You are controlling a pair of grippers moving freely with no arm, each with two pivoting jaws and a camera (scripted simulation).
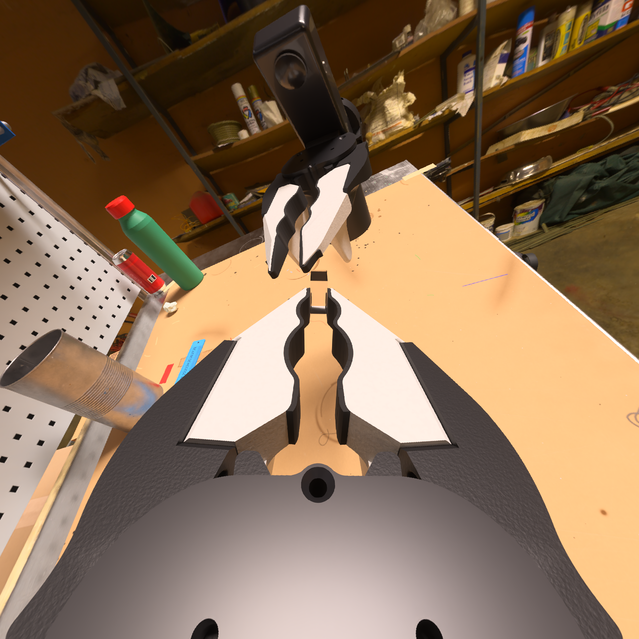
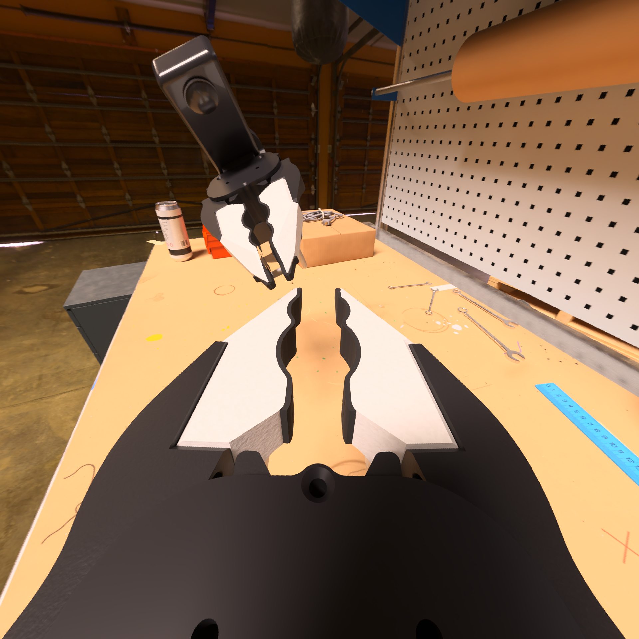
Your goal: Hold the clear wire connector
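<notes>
My left gripper [image 1: 318, 294] is shut on the clear wire connector [image 1: 318, 304], a small see-through block with a dark end, and holds it above the tan workbench [image 1: 466, 363]. In the right wrist view the left gripper [image 2: 279, 280] hangs just past my fingertips, with the connector [image 2: 265, 254] between its fingers. My right gripper [image 2: 318, 291] is open and empty, its tips close to the left gripper's tips. It also shows in the left wrist view [image 1: 292, 271], pointing down at the connector from beyond it.
A green bottle [image 1: 157, 243], a red can [image 1: 140, 271] and a metal pipe [image 1: 72, 378] lie by the pegboard [image 1: 45, 276]. A drink can [image 2: 173, 230], a cardboard box [image 2: 337, 238], wrenches [image 2: 484, 321] and a blue ruler [image 2: 587, 425] are on the bench.
</notes>
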